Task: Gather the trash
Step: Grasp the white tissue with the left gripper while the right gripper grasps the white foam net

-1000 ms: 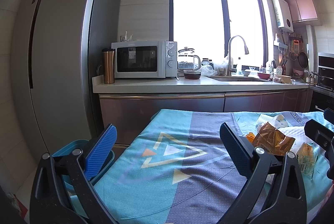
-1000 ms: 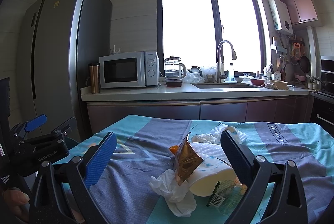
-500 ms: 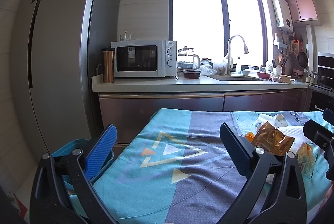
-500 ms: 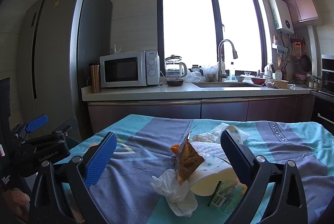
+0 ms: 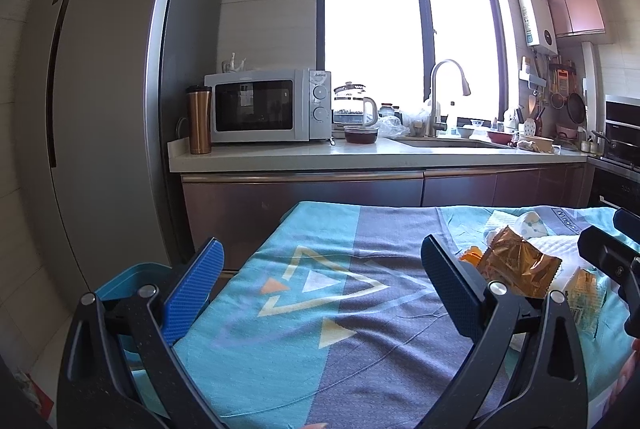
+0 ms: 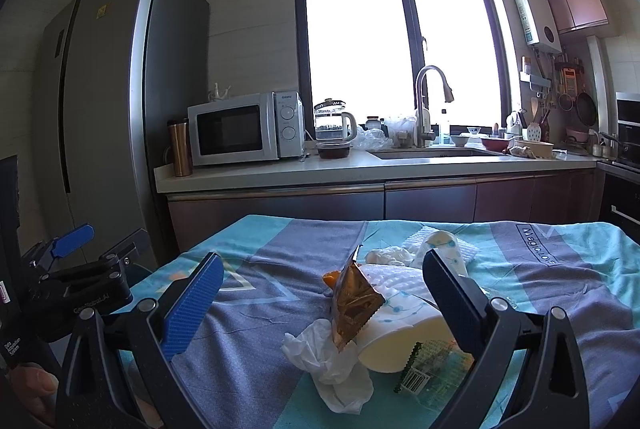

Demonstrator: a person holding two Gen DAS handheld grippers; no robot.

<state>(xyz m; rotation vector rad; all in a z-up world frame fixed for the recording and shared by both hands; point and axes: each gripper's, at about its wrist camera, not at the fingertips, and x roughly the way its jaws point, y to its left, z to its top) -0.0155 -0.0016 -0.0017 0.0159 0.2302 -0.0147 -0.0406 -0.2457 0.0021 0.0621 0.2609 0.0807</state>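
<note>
A pile of trash lies on the tabletop (image 6: 260, 313), covered by a teal and grey cloth, in a sunlit kitchen. The right gripper (image 6: 320, 305) hangs over the pile with its jaws spread wide and nothing between them: a brown foil wrapper (image 6: 352, 303) stands against a tipped paper cup (image 6: 404, 333), a crumpled white tissue (image 6: 332, 365) lies just in front, and a clear barcoded wrapper (image 6: 428, 369) rests beside the cup. The left gripper (image 5: 320, 293), likewise released and empty, hovers over bare cloth well to the left of the pile, near a blue bin (image 5: 128, 279) off the tabletop's edge.

The pieces overlap, so a closing grip could likely catch two at once or knock the cup rolling; the thin tissue and foil may slip from the pads. The bin's opening is mostly hidden behind the left gripper, and whatever lies beneath the cup, including an orange scrap (image 6: 333, 277), is hard to identify.
</note>
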